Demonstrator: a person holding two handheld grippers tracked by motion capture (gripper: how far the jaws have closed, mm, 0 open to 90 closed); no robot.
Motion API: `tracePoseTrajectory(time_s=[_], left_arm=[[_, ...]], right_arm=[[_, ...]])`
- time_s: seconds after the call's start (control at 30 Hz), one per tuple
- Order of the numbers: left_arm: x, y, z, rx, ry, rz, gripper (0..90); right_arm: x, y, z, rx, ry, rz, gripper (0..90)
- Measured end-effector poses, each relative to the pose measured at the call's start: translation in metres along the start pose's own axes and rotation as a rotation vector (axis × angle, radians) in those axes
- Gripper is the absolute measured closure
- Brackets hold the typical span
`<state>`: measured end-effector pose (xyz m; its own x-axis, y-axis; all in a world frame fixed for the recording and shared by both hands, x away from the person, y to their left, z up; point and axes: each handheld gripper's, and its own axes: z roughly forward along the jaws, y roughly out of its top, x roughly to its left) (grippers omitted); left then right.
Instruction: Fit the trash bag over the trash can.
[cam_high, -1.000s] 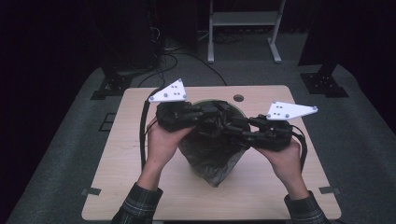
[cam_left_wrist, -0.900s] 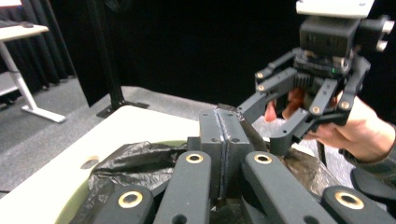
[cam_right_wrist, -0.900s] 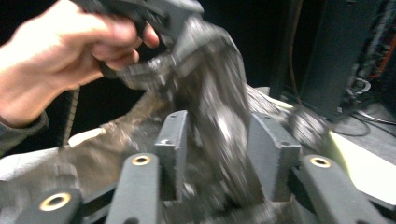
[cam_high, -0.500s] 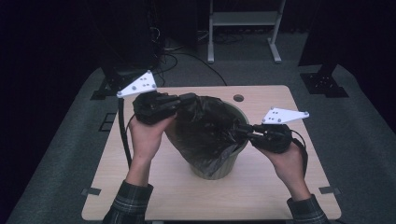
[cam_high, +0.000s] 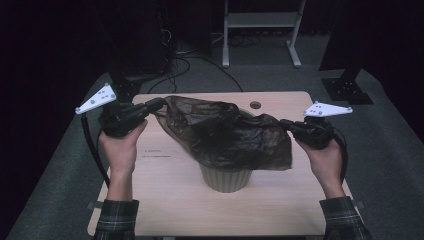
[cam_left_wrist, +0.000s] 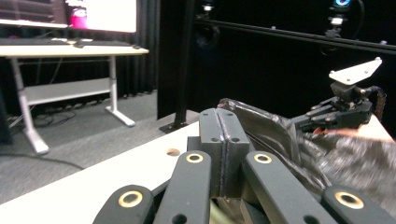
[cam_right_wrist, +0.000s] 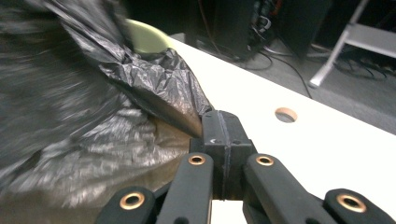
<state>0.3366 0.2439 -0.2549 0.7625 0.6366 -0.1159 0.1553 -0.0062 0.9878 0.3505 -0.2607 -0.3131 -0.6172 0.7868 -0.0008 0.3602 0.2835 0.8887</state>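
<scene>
A dark, crinkled plastic bag (cam_high: 225, 135) hangs stretched over a pale ribbed bin (cam_high: 226, 179) in the middle of the wooden table (cam_high: 165, 200). My left gripper (cam_high: 159, 104) is shut on the bag's left edge, above the table's back left. In the left gripper view the jaws (cam_left_wrist: 224, 116) are pressed together, with the bag (cam_left_wrist: 280, 140) running off to their right. My right gripper (cam_high: 284, 122) is shut on the bag's right edge. In the right gripper view its closed jaws (cam_right_wrist: 219, 116) pinch a corner of the bag (cam_right_wrist: 93, 116); the bin's rim (cam_right_wrist: 144, 39) peeks out behind.
A round hole (cam_high: 255, 105) sits near the table's back edge. Beyond the table, a white desk frame (cam_high: 260, 20), loose cables (cam_high: 190, 60) and a black stand base (cam_high: 347, 90) rest on the grey carpet. Bare tabletop lies in front of the bin.
Both hands have moved apart, the left farther out to the left, the right out and slightly lower. The bag, bunched between them before, is now pulled wide over the bin.
</scene>
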Motion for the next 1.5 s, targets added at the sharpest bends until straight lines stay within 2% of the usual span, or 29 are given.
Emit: tracePoseTrajectory(time_s=[0.07,0.1,0.17,0.2,0.23,0.27,0.3,0.37,0.47,0.53,0.57,0.67,0.73,0.87,0.9,0.93,0.97,1.03,1.1,1.2,1.23,1.27,1.37,1.43,1.47,1.5], left_arm=[[0.004,-0.008,-0.006,0.007,0.011,-0.013,89.6],[0.006,-0.012,-0.008,0.008,0.018,-0.018,89.6],[0.008,-0.02,-0.01,0.01,0.005,-0.042,89.6],[0.007,-0.024,-0.01,0.015,0.001,-0.042,89.6],[0.007,-0.024,-0.01,0.015,0.001,-0.042,89.6],[0.003,-0.032,-0.007,0.026,-0.016,-0.04,89.6],[0.0,-0.035,-0.006,0.031,-0.018,-0.034,89.5],[-0.004,-0.041,-0.003,0.03,-0.036,-0.039,89.5],[-0.011,-0.046,0.005,0.029,-0.066,-0.045,89.5],[-0.013,-0.046,0.009,0.03,-0.077,-0.047,89.5],[-0.02,-0.046,0.017,0.039,-0.097,-0.036,89.5],[-0.03,-0.044,0.03,0.047,-0.124,-0.023,89.5],[-0.036,-0.042,0.038,0.047,-0.138,-0.017,89.5],[-0.044,-0.039,0.048,0.042,-0.163,-0.011,89.5],[-0.05,-0.037,0.054,0.041,-0.178,-0.006,89.5],[-0.05,-0.037,0.054,0.041,-0.178,-0.006,89.5],[-0.056,-0.035,0.059,0.04,-0.191,-0.001,89.5],[-0.061,-0.034,0.062,0.039,-0.206,0.002,89.5],[-0.065,-0.033,0.065,0.038,-0.214,0.006,89.5],[-0.068,-0.032,0.067,0.038,-0.217,0.007,89.5],[-0.069,-0.032,0.069,0.036,-0.224,0.009,89.5],[-0.07,-0.032,0.07,0.036,-0.226,0.009,89.5],[-0.072,-0.032,0.071,0.034,-0.238,0.006,89.5],[-0.075,-0.033,0.073,0.039,-0.24,0.015,89.5],[-0.075,-0.033,0.073,0.039,-0.24,0.015,89.5],[-0.074,-0.033,0.071,0.048,-0.224,0.028,89.5]], right_arm=[[-0.006,-0.003,0.0,0.006,-0.021,0.007,90.0],[-0.008,-0.004,0.0,0.008,-0.018,0.009,90.0],[-0.012,-0.006,-0.001,-0.001,-0.008,0.021,90.0],[-0.012,-0.005,-0.004,-0.016,0.009,0.03,85.5],[-0.011,-0.004,-0.007,-0.037,0.019,0.034,76.8],[-0.01,-0.002,-0.012,-0.059,0.03,0.036,71.0],[-0.007,0.0,-0.017,-0.079,0.037,0.03,68.7],[-0.001,0.006,-0.028,-0.116,0.039,0.011,61.8],[0.011,0.015,-0.043,-0.155,0.063,-0.014,57.8],[0.019,0.02,-0.051,-0.18,0.094,-0.029,57.7],[0.025,0.023,-0.054,-0.193,0.104,-0.045,57.7],[0.043,0.031,-0.062,-0.229,0.153,-0.069,57.6],[0.057,0.036,-0.064,-0.246,0.213,-0.084,56.5],[0.087,0.045,-0.057,-0.242,0.319,-0.106,51.9],[0.094,0.046,-0.053,-0.236,0.337,-0.116,51.2],[0.094,0.046,-0.053,-0.236,0.337,-0.116,51.2],[0.11,0.047,-0.041,-0.209,0.373,-0.132,49.8],[0.121,0.047,-0.031,-0.187,0.387,-0.14,47.9],[0.129,0.046,-0.02,-0.166,0.406,-0.125,44.8],[0.134,0.045,-0.011,-0.163,0.435,-0.104,42.0],[0.139,0.044,-0.004,-0.161,0.456,-0.072,38.0],[0.141,0.044,-0.003,-0.161,0.462,-0.062,37.6],[0.145,0.044,0.002,-0.164,0.457,-0.052,38.4],[0.146,0.044,0.01,-0.153,0.458,-0.039,65.0],[0.146,0.044,0.01,-0.153,0.458,-0.039,65.0],[0.145,0.043,0.012,-0.148,0.395,-0.068,83.2]])
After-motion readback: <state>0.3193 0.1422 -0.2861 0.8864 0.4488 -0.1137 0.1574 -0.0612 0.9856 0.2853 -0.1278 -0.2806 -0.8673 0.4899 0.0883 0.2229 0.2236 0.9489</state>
